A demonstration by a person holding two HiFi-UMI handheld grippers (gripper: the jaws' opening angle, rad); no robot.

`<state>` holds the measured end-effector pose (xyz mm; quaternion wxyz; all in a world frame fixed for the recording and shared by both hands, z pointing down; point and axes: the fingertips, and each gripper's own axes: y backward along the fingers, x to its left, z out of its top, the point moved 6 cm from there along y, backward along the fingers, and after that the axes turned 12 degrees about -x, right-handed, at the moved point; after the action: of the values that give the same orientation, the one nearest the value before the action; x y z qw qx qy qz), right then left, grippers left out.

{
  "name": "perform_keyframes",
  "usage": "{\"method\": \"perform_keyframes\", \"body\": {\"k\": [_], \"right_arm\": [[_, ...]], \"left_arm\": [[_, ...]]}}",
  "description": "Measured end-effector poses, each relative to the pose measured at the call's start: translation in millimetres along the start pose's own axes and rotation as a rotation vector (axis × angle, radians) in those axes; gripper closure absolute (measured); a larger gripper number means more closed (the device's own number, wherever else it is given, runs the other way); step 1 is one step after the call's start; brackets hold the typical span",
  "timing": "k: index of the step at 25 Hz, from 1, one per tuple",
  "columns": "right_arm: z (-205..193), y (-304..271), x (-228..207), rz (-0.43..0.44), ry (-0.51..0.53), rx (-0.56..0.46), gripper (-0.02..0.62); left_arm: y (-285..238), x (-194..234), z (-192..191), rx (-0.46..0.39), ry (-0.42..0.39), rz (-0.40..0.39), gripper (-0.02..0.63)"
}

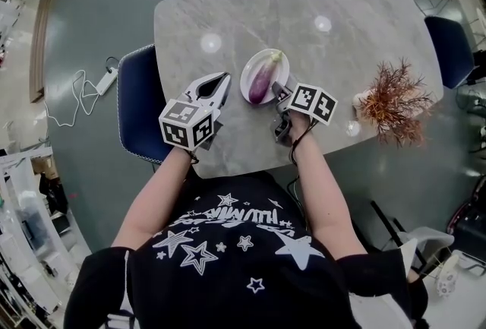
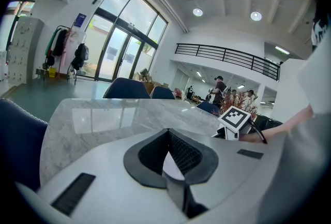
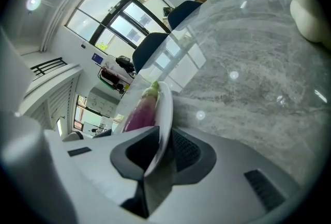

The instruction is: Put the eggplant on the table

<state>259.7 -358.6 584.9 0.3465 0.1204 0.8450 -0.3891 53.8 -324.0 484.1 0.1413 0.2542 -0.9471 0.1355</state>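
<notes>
We are pinching the near right rim of the round white plate [image 1: 247, 75] with the right gripper [image 1: 279, 87], its jaws narrowed onto that edge. The purple eggplant with a green cap [image 1: 260, 83] is lying on this plate, mid-way across the grey marble table [image 1: 342, 69]. The left gripper [image 1: 220, 81] is sitting just left of the plate, jaws together on nothing. We are judging the task barely begun: the eggplant is not yet on the tabletop.
</notes>
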Motion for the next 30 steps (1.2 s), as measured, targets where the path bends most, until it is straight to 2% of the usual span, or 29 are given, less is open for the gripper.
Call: {"method": "perform_keyframes", "body": {"k": [7, 11, 20, 25, 30], "right_arm": [[2.1, 8.3, -0.9, -0.066, 0.068, -0.042, 0.54], [5.0, 15.0, -4.1, -0.079, 0.054, -0.074, 0.54], [-3.3, 37.3, -0.7, -0.124, -0.008, -0.203, 0.54], [-14.2, 54.1, 17.2, -0.161, 0.016, -0.274, 0.541], [-27.5, 74.3, 43.5, -0.175, 0.056, -0.328, 0.543]], "left_arm": [[7.4, 6.6, 5.0, -0.002, 0.008, -0.009, 0.598], [6.7, 8.7, 5.8, 0.001, 0.008, -0.027, 0.598], [11.3, 7.0, 5.7, 0.028, -0.008, -0.138, 0.598], [27.3, 12.6, 14.0, 0.013, -0.001, -0.182, 0.598], [47.5, 15.7, 25.4, 0.009, -0.029, -0.225, 0.598]]}}
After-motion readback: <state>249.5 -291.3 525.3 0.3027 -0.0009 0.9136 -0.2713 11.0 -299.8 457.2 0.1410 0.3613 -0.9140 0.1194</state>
